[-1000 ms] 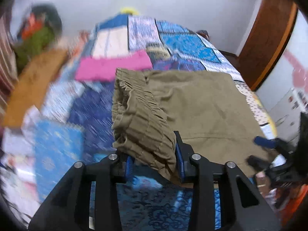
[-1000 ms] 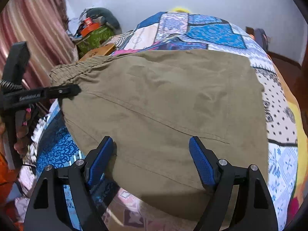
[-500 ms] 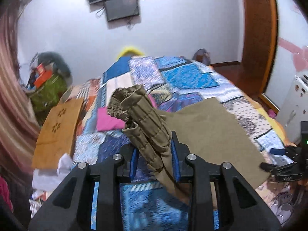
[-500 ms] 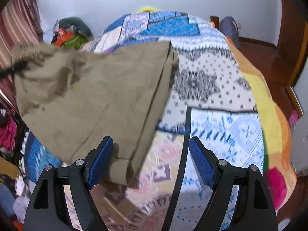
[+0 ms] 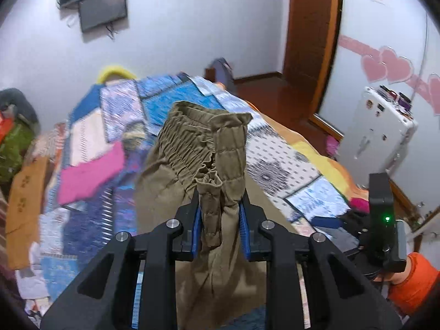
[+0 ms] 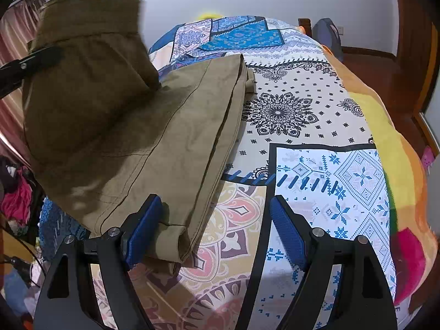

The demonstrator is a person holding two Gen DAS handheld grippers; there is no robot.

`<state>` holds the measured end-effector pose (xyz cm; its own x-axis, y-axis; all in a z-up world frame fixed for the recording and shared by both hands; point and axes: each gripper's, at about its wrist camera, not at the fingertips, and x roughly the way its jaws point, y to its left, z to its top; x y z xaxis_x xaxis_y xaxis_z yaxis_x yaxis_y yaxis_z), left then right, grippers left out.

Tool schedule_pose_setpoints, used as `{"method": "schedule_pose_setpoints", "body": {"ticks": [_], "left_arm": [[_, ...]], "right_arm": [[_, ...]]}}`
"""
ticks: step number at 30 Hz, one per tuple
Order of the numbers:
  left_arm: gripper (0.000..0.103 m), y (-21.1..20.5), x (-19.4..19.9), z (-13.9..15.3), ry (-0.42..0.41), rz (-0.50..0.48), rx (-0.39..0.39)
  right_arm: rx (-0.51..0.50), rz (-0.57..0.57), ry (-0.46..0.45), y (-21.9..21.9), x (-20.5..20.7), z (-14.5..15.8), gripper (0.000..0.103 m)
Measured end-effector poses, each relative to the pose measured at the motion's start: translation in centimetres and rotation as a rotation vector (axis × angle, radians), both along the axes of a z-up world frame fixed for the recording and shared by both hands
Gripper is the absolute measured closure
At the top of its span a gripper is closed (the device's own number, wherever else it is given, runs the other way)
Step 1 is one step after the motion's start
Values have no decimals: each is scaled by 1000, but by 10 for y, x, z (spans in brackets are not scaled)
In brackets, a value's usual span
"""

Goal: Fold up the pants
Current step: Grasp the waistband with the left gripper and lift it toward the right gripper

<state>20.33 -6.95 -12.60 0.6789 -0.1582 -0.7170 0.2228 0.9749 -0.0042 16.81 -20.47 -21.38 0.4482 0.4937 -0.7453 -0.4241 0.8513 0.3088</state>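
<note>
Left gripper (image 5: 220, 224) clamped on pants (image 6: 154, 137) waistband, right gripper (image 6: 214, 228) spread wide, empty: thin bunched pinch, likely slip mid-fold.

The left gripper (image 5: 220, 220) is squeezed tight on the pants (image 5: 209, 159) and held up high. The right gripper (image 6: 214, 228) is wide open, down low.
</note>
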Motion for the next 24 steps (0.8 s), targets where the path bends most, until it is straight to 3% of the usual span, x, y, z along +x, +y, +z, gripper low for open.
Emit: {"method": "schedule_pose_setpoints", "body": {"ticks": [4, 14, 19, 24], "left_arm": [[80, -18, 9, -23, 79, -46, -15], [78, -51, 18, -66, 197, -125, 45], [47, -52, 11, -59, 211, -169, 2], [47, -34, 5, -36, 145, -126, -3]], "right_arm": [[9, 3, 2, 0, 1, -1, 25], [11, -4, 1, -1, 1, -2, 25], [-11, -9, -7, -1, -3, 2, 25], [-39, -10, -44, -1, -12, 14, 25]]}}
